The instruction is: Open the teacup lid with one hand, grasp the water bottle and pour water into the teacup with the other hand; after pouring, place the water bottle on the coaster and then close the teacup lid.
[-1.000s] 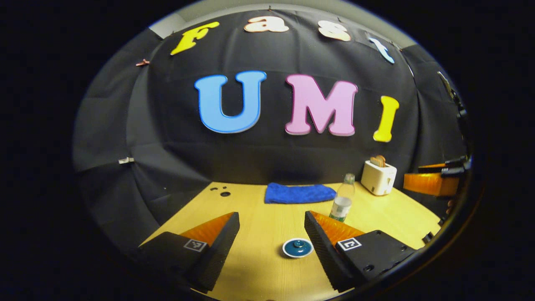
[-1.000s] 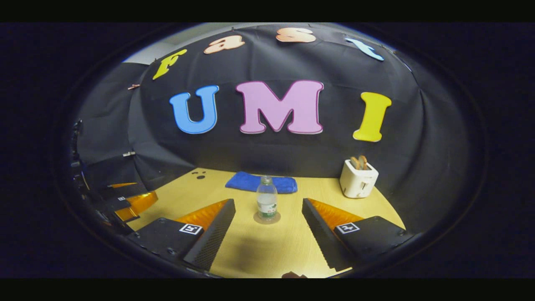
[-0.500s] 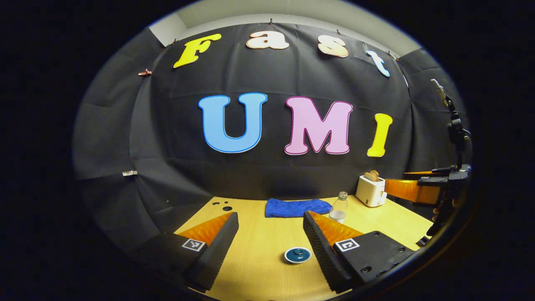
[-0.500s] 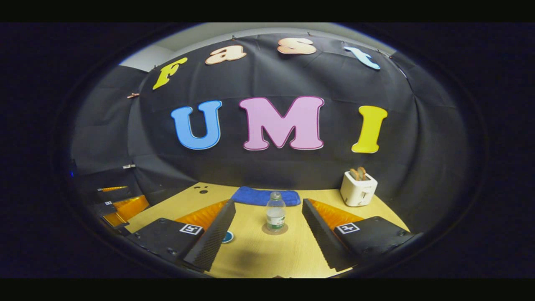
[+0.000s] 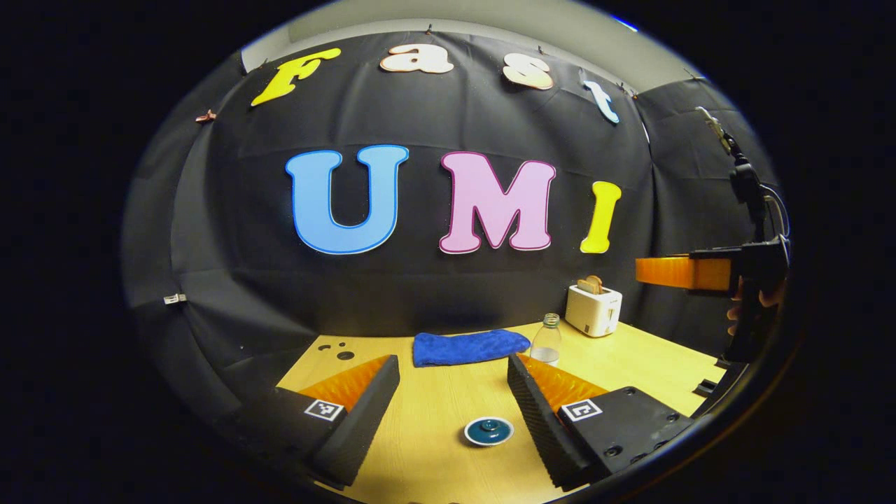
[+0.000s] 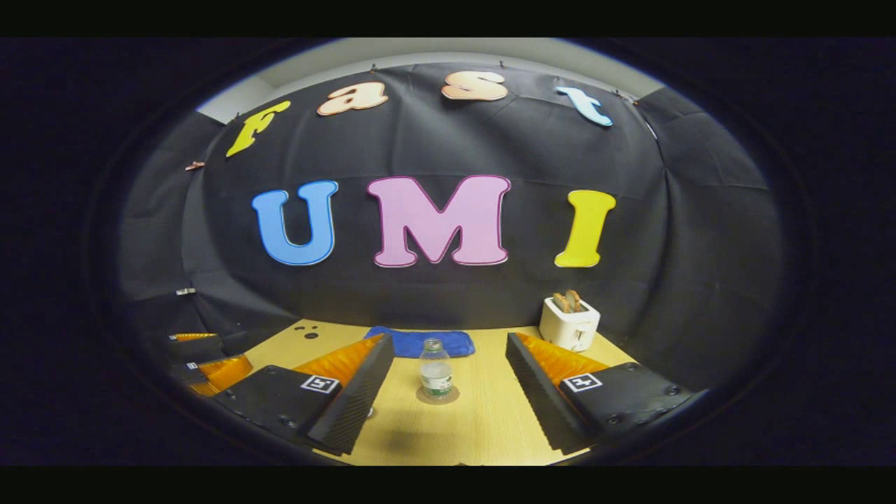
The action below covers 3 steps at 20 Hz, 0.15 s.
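left gripper (image 5: 453, 381): fingers spread wide, nothing between them, hovering above the bench (image 5: 434, 420)

lid (image 5: 488, 431): blue, knob up, sitting flat on the wood in the left gripper view. It's low in the gap between the fingers, around 5 o'clock from the middle of the gap and just beside the inner edge of the right-hand finger (image 5: 539, 406). Not touching as far as I can see

cup: can't honestly make out the cup body under the lid, so can't tell

right gripper (image 6: 448, 378): also wide open and empty, held above the bench. In the left gripper view it shows at 3 o'clock (image 5: 689, 273), with a bit of the hand (image 5: 735, 318) holding it

bottle (image 6: 436, 369): clear, upright, standing on the round coaster (image 6: 437, 395). In the right gripper view it's pretty much dead centre between the fingers but farther out, well apart from both pads. In the left gripper view it peeks out at about 1 o'clock, just past the tip of the right-hand finger

towel (image 5: 469, 347): blue, folded, lying at the back of the bench around 12 o'clock, behind the bottle

toaster (image 6: 569, 323): white, slices sticking out the top, back corner at roughly 2 o'clock in both views
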{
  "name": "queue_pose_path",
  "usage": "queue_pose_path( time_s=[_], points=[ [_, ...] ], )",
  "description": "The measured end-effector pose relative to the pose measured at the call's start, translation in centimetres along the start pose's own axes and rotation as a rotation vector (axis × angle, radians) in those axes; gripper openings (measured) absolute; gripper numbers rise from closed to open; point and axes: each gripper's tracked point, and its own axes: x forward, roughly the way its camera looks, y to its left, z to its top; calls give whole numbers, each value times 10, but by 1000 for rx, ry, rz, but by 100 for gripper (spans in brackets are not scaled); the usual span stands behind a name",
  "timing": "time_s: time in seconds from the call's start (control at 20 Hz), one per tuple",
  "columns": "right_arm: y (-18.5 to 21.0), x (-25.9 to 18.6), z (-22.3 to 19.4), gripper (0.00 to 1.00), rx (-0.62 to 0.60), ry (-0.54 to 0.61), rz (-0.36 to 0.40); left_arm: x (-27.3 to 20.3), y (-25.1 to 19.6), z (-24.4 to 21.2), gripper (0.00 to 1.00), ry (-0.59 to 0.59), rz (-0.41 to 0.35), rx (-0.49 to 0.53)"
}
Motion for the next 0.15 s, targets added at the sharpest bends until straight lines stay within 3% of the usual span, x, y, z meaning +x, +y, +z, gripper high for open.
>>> queue_pose_path(
  time_s=[0.15],
  points=[
    [-3, -4, -6, 99, -13, 18, -1, 2, 2, 2, 97, -3, 33, -7]
  ],
)
